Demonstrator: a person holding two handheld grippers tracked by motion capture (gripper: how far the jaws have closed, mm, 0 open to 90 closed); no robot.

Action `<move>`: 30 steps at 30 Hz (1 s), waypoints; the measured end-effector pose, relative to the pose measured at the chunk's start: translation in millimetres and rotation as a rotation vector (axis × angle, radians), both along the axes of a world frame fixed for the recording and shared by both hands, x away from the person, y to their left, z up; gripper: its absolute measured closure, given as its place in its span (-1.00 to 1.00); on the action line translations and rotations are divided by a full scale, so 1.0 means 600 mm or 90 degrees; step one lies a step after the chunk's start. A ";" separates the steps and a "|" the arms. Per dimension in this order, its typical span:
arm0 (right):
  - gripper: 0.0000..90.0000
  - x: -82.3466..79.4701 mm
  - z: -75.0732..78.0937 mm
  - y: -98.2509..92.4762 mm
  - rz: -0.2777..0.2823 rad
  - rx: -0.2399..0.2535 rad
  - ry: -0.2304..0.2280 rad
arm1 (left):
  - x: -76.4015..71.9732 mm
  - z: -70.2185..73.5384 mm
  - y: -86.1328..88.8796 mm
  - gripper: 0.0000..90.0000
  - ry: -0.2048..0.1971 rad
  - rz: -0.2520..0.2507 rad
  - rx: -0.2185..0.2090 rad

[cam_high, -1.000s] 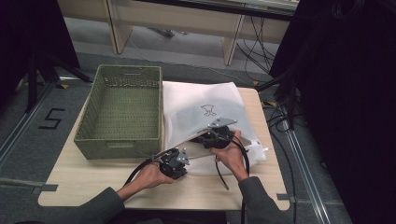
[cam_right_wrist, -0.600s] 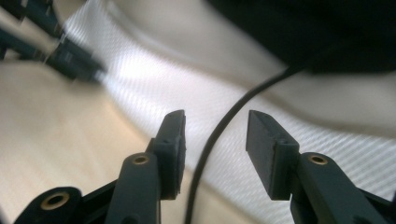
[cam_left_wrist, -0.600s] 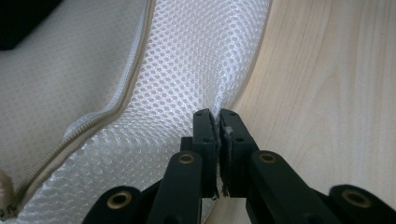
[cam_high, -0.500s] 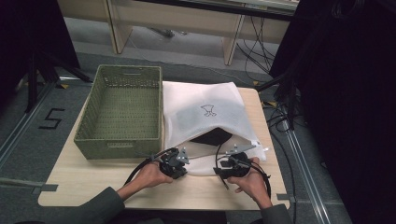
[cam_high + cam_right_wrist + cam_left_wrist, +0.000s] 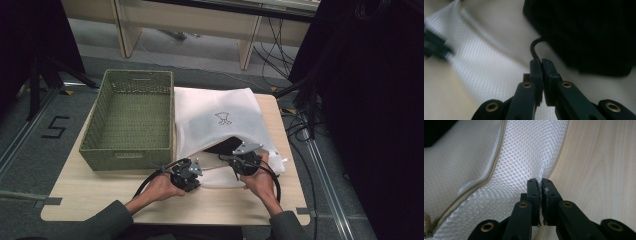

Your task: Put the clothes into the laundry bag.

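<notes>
Near the wooden table's (image 5: 100, 200) front edge, the left gripper (image 5: 541, 185) pinches the lower lip of the white mesh zip bag (image 5: 220, 117). The right gripper (image 5: 541, 64), its jaws having just closed, nips a thin black cord (image 5: 534, 48) of the dark item (image 5: 586, 32) inside. Hold the mesh taut and draw the cord slowly. The green woven basket (image 5: 130, 120) sits at the left edge
</notes>
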State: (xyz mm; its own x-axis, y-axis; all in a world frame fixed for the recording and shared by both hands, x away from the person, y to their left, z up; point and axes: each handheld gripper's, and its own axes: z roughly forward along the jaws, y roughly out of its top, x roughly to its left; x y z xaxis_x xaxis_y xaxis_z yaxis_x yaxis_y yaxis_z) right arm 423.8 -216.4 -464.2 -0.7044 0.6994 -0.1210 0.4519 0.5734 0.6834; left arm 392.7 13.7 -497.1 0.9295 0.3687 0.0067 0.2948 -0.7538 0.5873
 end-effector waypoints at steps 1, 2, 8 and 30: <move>0.96 0.017 0.001 0.008 0.007 -0.009 -0.003 | 0.000 0.000 0.000 0.89 -0.001 0.000 0.000; 0.96 0.029 -0.006 0.019 -0.002 0.003 -0.007 | 0.000 0.000 0.000 0.89 -0.001 -0.001 0.000; 0.96 0.081 -0.044 0.051 -0.011 -0.042 -0.001 | 0.000 0.000 0.000 0.89 0.001 -0.001 -0.001; 0.61 0.092 -0.004 0.034 -0.043 0.031 0.009 | -0.004 0.002 -0.006 0.66 0.009 -0.011 -0.002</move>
State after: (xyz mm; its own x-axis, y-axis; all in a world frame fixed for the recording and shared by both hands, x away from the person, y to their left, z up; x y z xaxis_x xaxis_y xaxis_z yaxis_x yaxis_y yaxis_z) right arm 479.1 -196.0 -466.6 -0.6563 0.7507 -0.0762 0.4980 0.5069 0.7036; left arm 390.4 9.8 -496.1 0.9359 0.3522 -0.0083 0.2900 -0.7568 0.5857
